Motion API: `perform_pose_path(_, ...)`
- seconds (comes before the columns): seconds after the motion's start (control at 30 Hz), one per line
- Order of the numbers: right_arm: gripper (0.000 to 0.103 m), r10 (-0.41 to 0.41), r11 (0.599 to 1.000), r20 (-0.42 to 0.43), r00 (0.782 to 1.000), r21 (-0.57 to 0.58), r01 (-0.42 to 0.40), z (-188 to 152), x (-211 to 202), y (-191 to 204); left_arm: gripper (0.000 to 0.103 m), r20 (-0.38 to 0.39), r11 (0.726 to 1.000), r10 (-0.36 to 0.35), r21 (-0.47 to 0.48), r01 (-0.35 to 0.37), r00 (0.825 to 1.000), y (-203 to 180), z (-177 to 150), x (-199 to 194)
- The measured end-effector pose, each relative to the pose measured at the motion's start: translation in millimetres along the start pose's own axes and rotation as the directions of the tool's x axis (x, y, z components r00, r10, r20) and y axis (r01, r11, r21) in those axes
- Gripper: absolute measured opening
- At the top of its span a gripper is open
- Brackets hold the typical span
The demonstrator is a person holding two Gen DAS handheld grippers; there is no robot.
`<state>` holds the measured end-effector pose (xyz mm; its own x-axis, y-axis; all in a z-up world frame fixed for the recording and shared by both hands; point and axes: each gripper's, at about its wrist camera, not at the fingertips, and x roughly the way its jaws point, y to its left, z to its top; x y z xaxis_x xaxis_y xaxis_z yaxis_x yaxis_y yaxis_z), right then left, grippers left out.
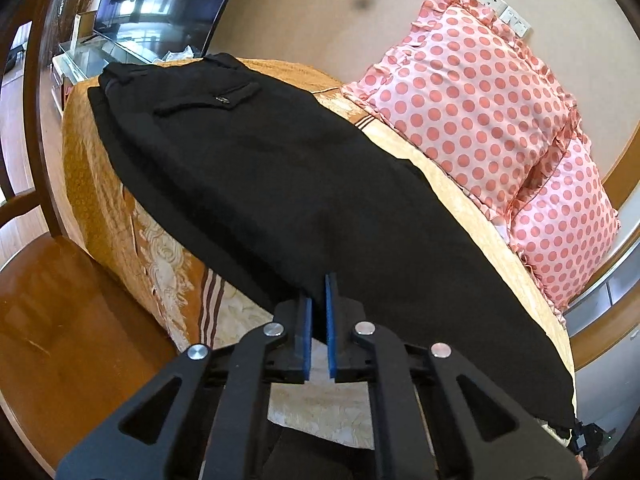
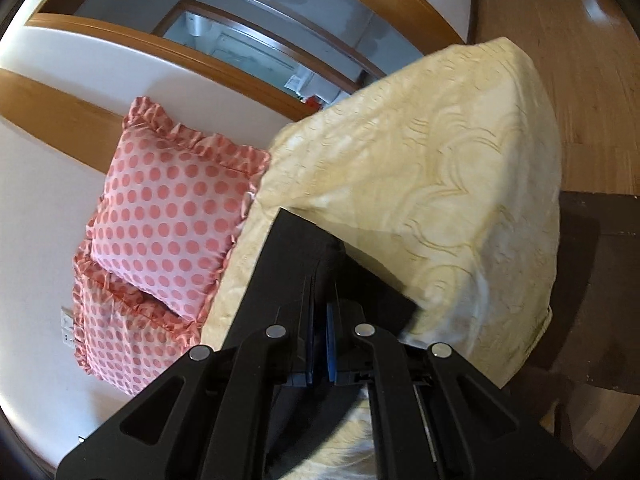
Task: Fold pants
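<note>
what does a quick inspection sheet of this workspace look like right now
surface: bed under a gold patterned bedspread
job's things: black pants laid flat, pocket side up
clutter: two pink polka-dot pillows beside the pants
grippers: left gripper shut on the pants' near edge; right gripper shut on the pants
cables: nothing seen
surroundings: television, wall sockets, wooden floor

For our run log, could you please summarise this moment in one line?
left gripper: shut on pants | right gripper: shut on pants | pants on bed
</note>
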<state>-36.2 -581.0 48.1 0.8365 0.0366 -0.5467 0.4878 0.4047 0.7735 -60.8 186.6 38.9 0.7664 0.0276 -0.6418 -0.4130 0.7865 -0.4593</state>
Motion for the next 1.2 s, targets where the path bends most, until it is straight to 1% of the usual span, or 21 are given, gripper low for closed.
perform_pose_path(0.07, 0.005, -0.006, 1.0, -0.001, 1.0, -0.004, 0.006, -1.0, -0.6, -1.7, 0.005, 0.005, 1.0, 0.004, 0.011, -0.004, 1.0, -1.1, -0.9, -0.7)
perform_pose_path(0.2, 0.005, -0.02, 1.0, 0.0, 1.0, -0.011, 0.02, -2.9, -0.6, -3.4, 0.005, 0.011, 1.0, -0.008, -0.007, 0.008, 1.0, 1.5, -3.1, -1.0)
perform_pose_path(0.47, 0.005, -0.012, 1.0, 0.023, 1.0, -0.022, 0.013, -2.6, -6.8, 1.0, 0.003, 0.015, 1.0, -0.027, -0.007, 0.027, 1.0, 3.4, -5.9, -6.2)
perform_pose_path(0.53, 0.005, -0.034, 0.999, 0.016, 0.999, -0.036, 0.035, -2.9, -4.4, 1.4, 0.003, 0.011, 1.0, -0.026, -0.004, 0.026, 1.0, 5.1, -7.9, -3.5)
perform_pose_path(0.67, 0.005, -0.039, 0.999, 0.015, 0.999, 0.01, 0.039, -6.7, -8.9, -7.2, 0.004, -0.003, 1.0, -0.016, 0.002, 0.016, 1.0, 4.1, -8.0, -6.2)
perform_pose_path(0.8, 0.005, -0.07, 0.997, 0.041, 0.997, -0.038, 0.071, -10.6, -19.8, -1.3, 0.004, -0.001, 1.0, -0.015, 0.005, 0.015, 1.0, 4.5, -9.4, -6.4)
perform_pose_path(0.9, 0.005, -0.094, 0.994, 0.04, 0.995, -0.057, 0.096, -12.4, -15.9, -2.7, 0.004, -0.003, 0.999, -0.013, 0.03, 0.013, 1.0, 3.9, -10.5, -6.7)
perform_pose_path(1.0, 0.006, -0.097, 0.992, 0.043, 0.994, -0.073, 0.1, -12.3, -16.8, -2.4, 0.007, -0.016, 0.999, -0.028, 0.033, 0.028, 0.999, 6.3, -9.8, -8.5)
perform_pose_path(1.03, 0.006, -0.103, 0.992, 0.043, 0.994, -0.073, 0.106, -11.6, -18.3, -1.6, 0.012, -0.014, 0.999, -0.029, 0.036, 0.029, 0.999, 6.6, -9.3, -10.6)
perform_pose_path(1.07, 0.009, -0.11, 0.991, 0.049, 0.993, -0.067, 0.113, -10.2, -21.0, -0.8, 0.015, -0.009, 0.999, -0.03, 0.042, 0.03, 1.0, 7.3, -8.5, -14.7)
perform_pose_path(1.1, 0.014, -0.129, 0.99, 0.077, 0.989, -0.055, 0.133, -7.1, -28.7, -0.8, 0.017, 0.003, 0.998, -0.032, 0.05, 0.032, 0.999, 7.2, -7.3, -18.9)
perform_pose_path(1.13, 0.02, -0.132, 0.989, 0.098, 0.986, -0.053, 0.138, -4.9, -33.6, -0.8, 0.022, 0.017, 0.998, -0.034, 0.058, 0.033, 0.999, 6.8, -6.5, -23.3)
perform_pose_path(1.17, 0.031, -0.133, 0.989, 0.126, 0.983, -0.052, 0.141, -2.6, -39.7, -1.1, 0.029, 0.049, 0.997, -0.023, 0.079, 0.019, 0.999, 4.4, -4.9, -30.2)
perform_pose_path(1.2, 0.036, -0.137, 0.988, 0.153, 0.979, -0.053, 0.146, 0.2, -45.6, -1.3, 0.031, 0.074, 0.996, -0.008, 0.092, 0.001, 0.997, 1.0, -3.6, -33.7)
